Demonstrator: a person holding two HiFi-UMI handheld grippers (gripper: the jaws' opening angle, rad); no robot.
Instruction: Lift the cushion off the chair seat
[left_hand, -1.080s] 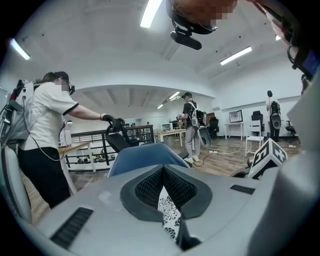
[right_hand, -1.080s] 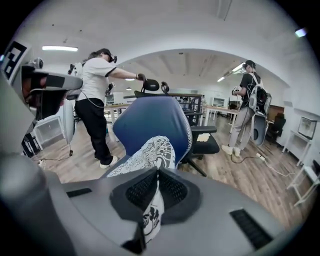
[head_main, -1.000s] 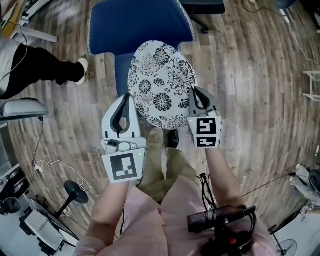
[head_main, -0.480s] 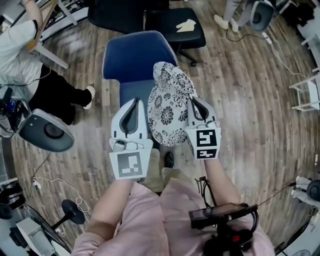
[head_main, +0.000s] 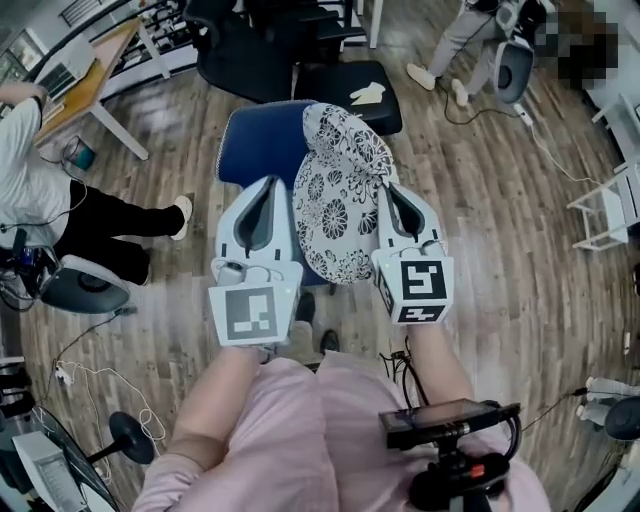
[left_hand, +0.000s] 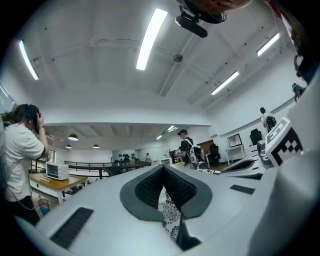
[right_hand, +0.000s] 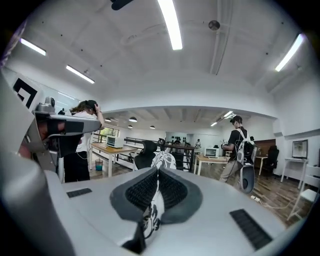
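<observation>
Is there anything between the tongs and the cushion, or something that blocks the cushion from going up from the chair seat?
Nothing visible does. The left tongs and the right tongs are both shut on the cushion at its edges. It is held up off the blue chair seat, and no object shows over it.

There is one flowered cushion (head_main: 340, 190) between two tongs, the left tongs (head_main: 266, 200) and the right tongs (head_main: 395, 200). Beyond the tongs stand one blue chair (head_main: 255, 140) and two black chairs (the nearer (head_main: 350, 95), the farther (head_main: 235, 45)). Two other persons show: a seated person (head_main: 60, 200) left of the left tongs and a standing person (head_main: 455, 35) beyond the right tongs.
</observation>
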